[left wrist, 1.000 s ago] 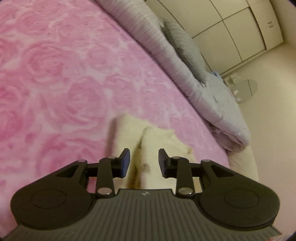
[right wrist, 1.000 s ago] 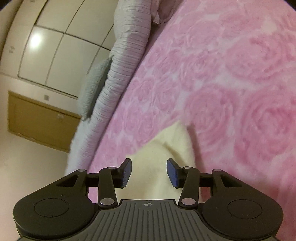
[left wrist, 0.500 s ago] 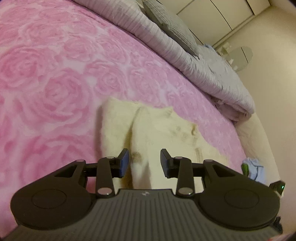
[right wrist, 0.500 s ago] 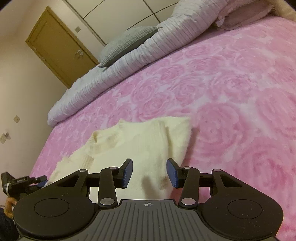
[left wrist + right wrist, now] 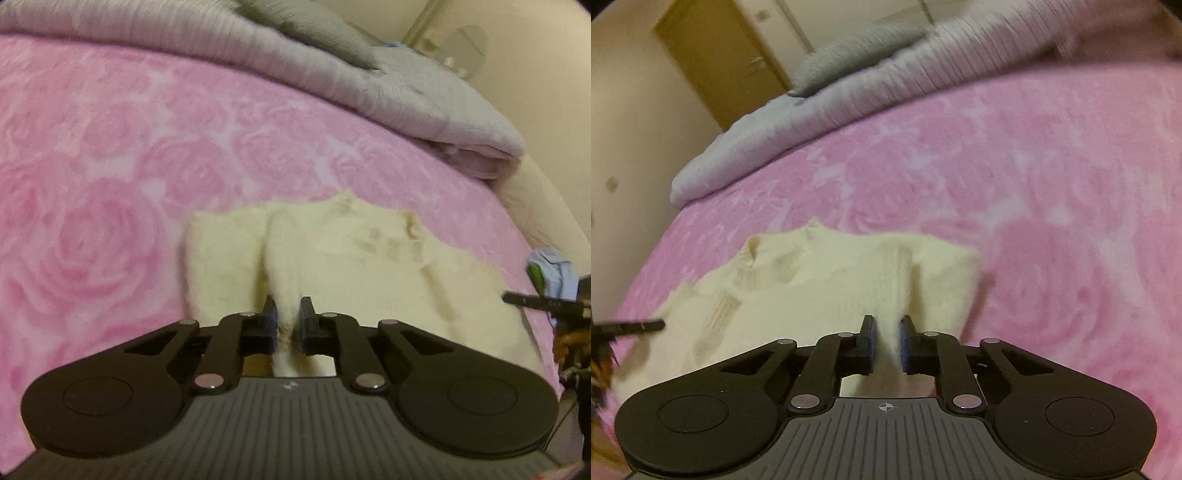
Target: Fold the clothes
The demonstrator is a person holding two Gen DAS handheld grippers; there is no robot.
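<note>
Jaws: my left gripper (image 5: 287, 308) and right gripper (image 5: 885, 326) have just closed, each pinching a ridge of the cream sweater (image 5: 343, 258), which stretches ahead on the pink bedspread (image 5: 110, 177).

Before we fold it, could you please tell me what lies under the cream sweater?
The cream sweater lies on a pink rose-patterned blanket, which shows on all visible sides of it. Whatever is directly beneath the sweater is covered, so nothing else there can be seen.
</note>
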